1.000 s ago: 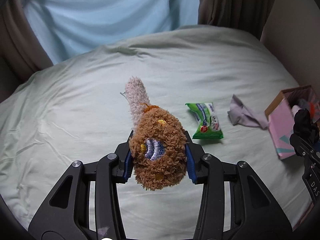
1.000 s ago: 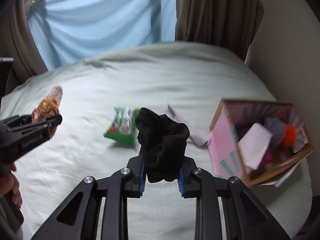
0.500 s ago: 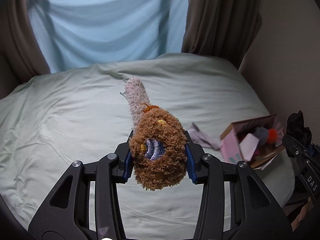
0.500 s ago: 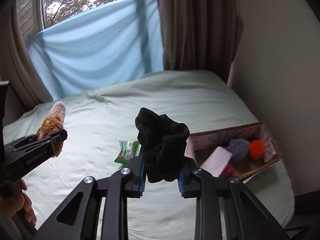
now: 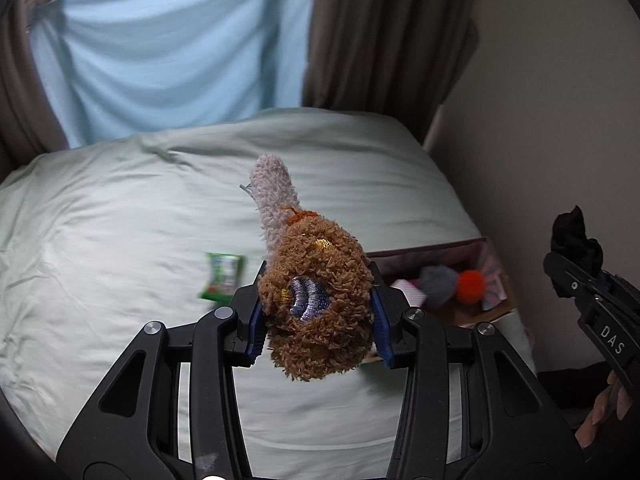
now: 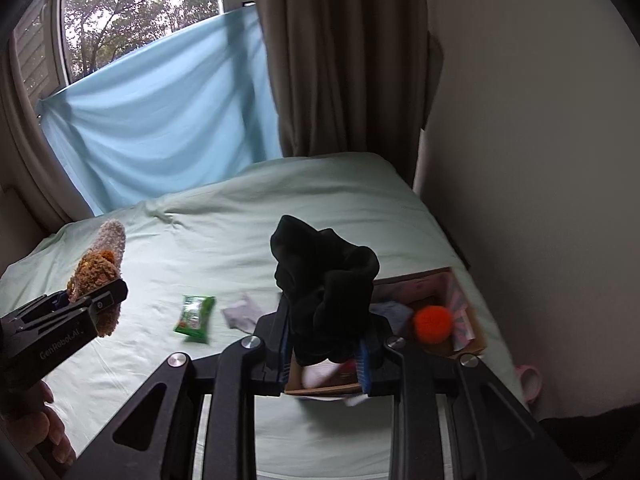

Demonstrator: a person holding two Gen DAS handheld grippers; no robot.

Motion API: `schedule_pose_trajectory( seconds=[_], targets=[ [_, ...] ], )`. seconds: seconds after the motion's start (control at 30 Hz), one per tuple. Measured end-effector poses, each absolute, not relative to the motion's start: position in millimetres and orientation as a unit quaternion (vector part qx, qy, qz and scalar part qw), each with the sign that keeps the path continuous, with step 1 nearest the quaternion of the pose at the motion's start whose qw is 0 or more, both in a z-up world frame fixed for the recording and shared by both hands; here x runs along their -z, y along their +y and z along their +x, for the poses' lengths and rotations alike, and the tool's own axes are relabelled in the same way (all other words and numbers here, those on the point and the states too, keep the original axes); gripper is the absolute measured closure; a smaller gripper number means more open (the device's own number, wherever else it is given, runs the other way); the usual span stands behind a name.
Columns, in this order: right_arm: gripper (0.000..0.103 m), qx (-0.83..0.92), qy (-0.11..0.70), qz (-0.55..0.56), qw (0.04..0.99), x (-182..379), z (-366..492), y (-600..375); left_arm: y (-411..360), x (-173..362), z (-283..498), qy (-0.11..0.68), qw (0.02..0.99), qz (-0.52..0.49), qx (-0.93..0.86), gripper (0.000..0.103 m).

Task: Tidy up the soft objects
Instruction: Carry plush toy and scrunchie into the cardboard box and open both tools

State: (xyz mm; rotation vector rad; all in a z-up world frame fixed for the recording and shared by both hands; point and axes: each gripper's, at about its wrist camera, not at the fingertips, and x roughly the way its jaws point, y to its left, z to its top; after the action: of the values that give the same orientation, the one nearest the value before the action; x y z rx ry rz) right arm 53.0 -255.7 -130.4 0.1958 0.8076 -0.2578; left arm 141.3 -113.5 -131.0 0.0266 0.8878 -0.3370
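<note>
Above a bed (image 5: 120, 240) covered in a pale green sheet, the left gripper (image 5: 316, 316) clamps its blue-padded jaws on a brown plush toy (image 5: 316, 300) with a fuzzy grey-white end pointing away from the camera and an embroidered blue-and-white patch facing it. To its right, the right gripper (image 6: 324, 344) is closed around a bunched black cloth (image 6: 324, 280), which rises above the jaws; in the left wrist view the same gripper and cloth (image 5: 576, 240) appear at the far right edge, held clear of the bed. Beneath and beyond the right gripper sits an open cardboard box (image 6: 468, 344) with pink patterned walls, resting on the bed near its right edge, close to the wall. Inside it lie an orange pom-pom (image 6: 433, 324) touching a grey fuzzy item (image 6: 394, 314), and a white piece partly hidden behind the jaws. On the sheet left of the box lie a crumpled light grey cloth (image 6: 242, 314) and, just beside it, a green snack packet (image 6: 194, 318), both blurred. Behind the bed, a light blue fabric (image 6: 160, 128) hangs across the lower part of a window (image 6: 136, 16), flanked by brown curtains (image 6: 340, 60). The person's fingers (image 6: 44, 432) show at the lower left of the right wrist view.
</note>
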Motion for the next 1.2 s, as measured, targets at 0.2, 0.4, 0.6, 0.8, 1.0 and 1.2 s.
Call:
schedule_pose_trajectory(
  seconds=[0.2,0.4,0.6,0.8,1.0,1.2],
  targets=[
    [0.079,0.126,0.406,0.088,0.901,148.8,49.8,-324.8,-198.8,157.0,136.9,0.455,0.872,0.01,0.182,0.064],
    [0.079,0.131,0.435,0.115,0.883,174.8,54.3,-376.0,-267.1,190.4,133.4,0.487,0.847,0.032,0.21,0.064],
    [0.079,0.124,0.471,0.148,0.861,212.6,69.8,-408.3,-310.4,232.6,138.6,0.526,0.816,0.064,0.229,0.064],
    [0.079,0.113,0.512,0.193,0.83,262.0,92.8,-429.9,-339.2,283.2,155.4,0.562,0.787,0.094,0.237,0.064],
    [0.079,0.095,0.54,0.233,0.803,303.1,102.9,-440.2,-347.9,319.1,168.0,0.581,0.768,0.121,0.242,0.064],
    [0.05,0.096,0.566,0.256,0.777,330.9,111.0,-446.7,-349.7,334.3,171.0,0.588,0.755,0.137,0.257,0.035]
  ],
)
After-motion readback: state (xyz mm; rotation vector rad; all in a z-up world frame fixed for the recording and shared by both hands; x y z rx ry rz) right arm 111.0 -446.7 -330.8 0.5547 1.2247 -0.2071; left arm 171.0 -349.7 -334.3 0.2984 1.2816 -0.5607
